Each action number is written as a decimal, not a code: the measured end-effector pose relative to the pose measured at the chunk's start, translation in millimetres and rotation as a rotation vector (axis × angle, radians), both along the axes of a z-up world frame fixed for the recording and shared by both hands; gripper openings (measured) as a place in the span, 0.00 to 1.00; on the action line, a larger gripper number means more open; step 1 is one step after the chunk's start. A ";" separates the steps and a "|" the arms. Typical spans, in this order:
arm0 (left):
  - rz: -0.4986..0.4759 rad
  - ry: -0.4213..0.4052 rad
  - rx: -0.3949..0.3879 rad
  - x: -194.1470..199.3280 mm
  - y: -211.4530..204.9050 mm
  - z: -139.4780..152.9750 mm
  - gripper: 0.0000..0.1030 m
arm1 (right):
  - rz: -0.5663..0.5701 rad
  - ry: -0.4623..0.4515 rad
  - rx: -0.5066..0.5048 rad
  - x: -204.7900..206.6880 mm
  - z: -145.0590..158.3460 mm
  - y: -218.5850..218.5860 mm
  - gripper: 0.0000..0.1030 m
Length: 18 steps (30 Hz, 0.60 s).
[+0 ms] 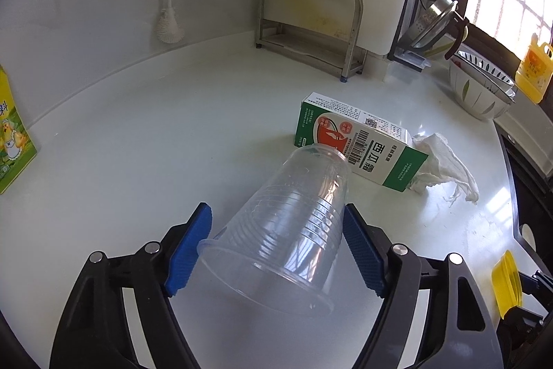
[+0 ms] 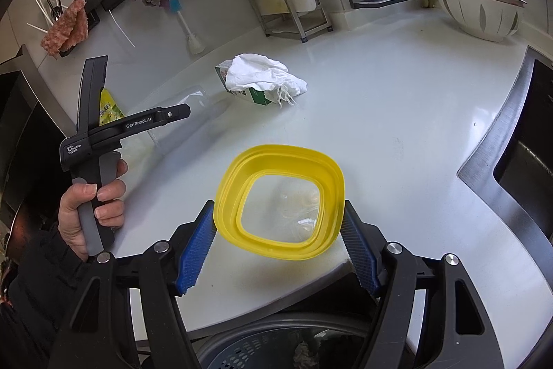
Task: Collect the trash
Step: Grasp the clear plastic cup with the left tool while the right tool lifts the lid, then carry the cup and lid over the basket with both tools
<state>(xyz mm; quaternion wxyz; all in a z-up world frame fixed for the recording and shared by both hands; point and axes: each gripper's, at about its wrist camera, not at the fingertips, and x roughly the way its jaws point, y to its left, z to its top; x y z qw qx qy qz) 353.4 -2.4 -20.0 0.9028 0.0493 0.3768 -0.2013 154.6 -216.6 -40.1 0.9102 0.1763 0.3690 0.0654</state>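
Note:
My left gripper point(image 1: 276, 213) is shut on a clear plastic cup point(image 1: 287, 217), held with its base pointing forward above the white counter point(image 1: 138, 144). Beyond it lie a green-and-white carton point(image 1: 359, 140) and a crumpled white tissue point(image 1: 442, 165). My right gripper point(image 2: 278, 213) is shut on a yellow-rimmed clear container point(image 2: 280, 199), open mouth facing the camera. In the right wrist view the tissue point(image 2: 266, 75) drapes over the carton point(image 2: 255, 94). The left gripper's body point(image 2: 103, 130) shows at the left there, with the cup point(image 2: 186, 113) faint beside it.
A metal rack point(image 1: 311, 23) stands at the back wall. A patterned bowl point(image 1: 480, 92) and a yellow bottle point(image 1: 534, 75) stand at right. A green box point(image 1: 10, 140) is at far left. A grey bin point(image 2: 283, 344) sits below the counter edge. A sink point(image 2: 525, 154) lies at right.

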 end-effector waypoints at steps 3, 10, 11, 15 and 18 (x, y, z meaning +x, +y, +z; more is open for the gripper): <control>0.016 -0.016 0.003 -15.5 2.3 3.3 0.73 | -0.015 0.002 0.005 -6.6 -0.6 -2.5 0.66; 0.098 -0.100 0.027 -69.9 10.2 20.2 0.73 | -0.044 0.001 0.002 -35.9 0.1 -6.9 0.66; 0.098 -0.103 0.017 -78.9 11.5 22.0 0.73 | -0.045 0.001 0.007 -41.2 0.3 -7.5 0.66; 0.126 -0.110 0.004 -125.2 16.7 21.9 0.73 | -0.050 0.003 0.008 -66.2 0.4 -6.3 0.66; 0.150 -0.100 0.015 -160.8 19.0 16.8 0.73 | -0.038 -0.003 0.007 -87.0 2.2 -2.9 0.66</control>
